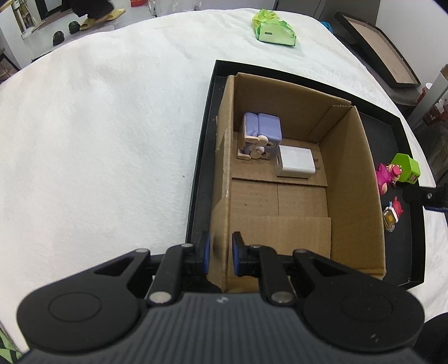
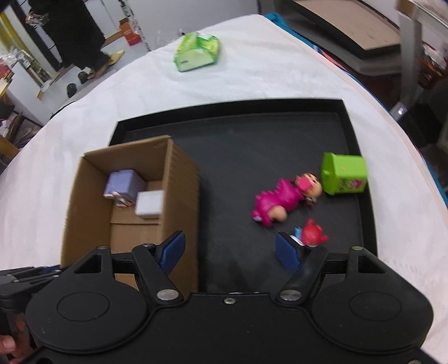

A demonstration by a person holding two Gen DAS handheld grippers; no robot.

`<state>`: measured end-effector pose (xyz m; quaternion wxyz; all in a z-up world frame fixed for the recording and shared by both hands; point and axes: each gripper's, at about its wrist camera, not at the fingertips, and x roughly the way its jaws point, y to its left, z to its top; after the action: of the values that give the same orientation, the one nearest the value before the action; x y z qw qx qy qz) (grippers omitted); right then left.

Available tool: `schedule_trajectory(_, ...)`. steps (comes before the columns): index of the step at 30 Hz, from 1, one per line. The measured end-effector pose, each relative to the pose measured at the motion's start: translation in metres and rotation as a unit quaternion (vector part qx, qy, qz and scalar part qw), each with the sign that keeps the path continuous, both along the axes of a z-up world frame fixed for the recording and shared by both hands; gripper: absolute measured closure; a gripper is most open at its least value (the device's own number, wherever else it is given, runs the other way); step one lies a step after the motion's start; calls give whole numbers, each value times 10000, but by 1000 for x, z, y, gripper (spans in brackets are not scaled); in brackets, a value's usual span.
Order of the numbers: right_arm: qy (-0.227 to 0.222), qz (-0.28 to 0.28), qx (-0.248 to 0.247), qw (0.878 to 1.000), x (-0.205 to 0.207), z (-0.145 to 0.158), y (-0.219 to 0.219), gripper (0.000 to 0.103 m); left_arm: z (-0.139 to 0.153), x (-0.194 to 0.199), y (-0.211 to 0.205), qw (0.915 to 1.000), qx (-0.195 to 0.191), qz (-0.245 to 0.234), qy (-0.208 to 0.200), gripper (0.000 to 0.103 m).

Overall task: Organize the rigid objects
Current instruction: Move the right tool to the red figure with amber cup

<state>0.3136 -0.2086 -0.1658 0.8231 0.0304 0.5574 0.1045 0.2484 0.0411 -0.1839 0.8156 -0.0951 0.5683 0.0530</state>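
Clamped on the near-left wall of the cardboard box (image 1: 296,196), my left gripper (image 1: 221,256) pins the corrugated board between its blue pads (image 1: 206,253) and steadies it. My right gripper (image 2: 228,250) hangs with its jaws apart and nothing between them, over the black tray (image 2: 347,112), between the box wall and the loose toys.

Nearest its right pad lies a small red figure (image 2: 315,234) on what looks like a clear base; I judge it light, hard and a bit slick, best pinched across the body. Just beyond lies the pink figure (image 2: 277,203) on its side, glossy moulded plastic with a rounded body and a bulkier head; I would take it across the torso, since the head may roll out of the pads. Next to its head sits the green cube (image 2: 344,173), flat-faced, rigid, easy to grip on two opposite faces.

Inside the box, at the far end, a lavender block toy (image 1: 259,131) and a smooth white charger (image 1: 295,163) already sit touching. Farther off on the nubby white cloth (image 1: 98,126) lies a crinkly green packet (image 1: 273,26), soft-looking.
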Motion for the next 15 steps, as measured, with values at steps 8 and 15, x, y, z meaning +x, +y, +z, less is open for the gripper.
schedule_trajectory(8,116,-279,129,9995,-4,-19,-32,29,1,2,-6,9997,226,-11,0,88)
schedule_trajectory(15,228,-394,214,9987,-3,-39,-45,30,3,4,-12,9991,417,15,23,88)
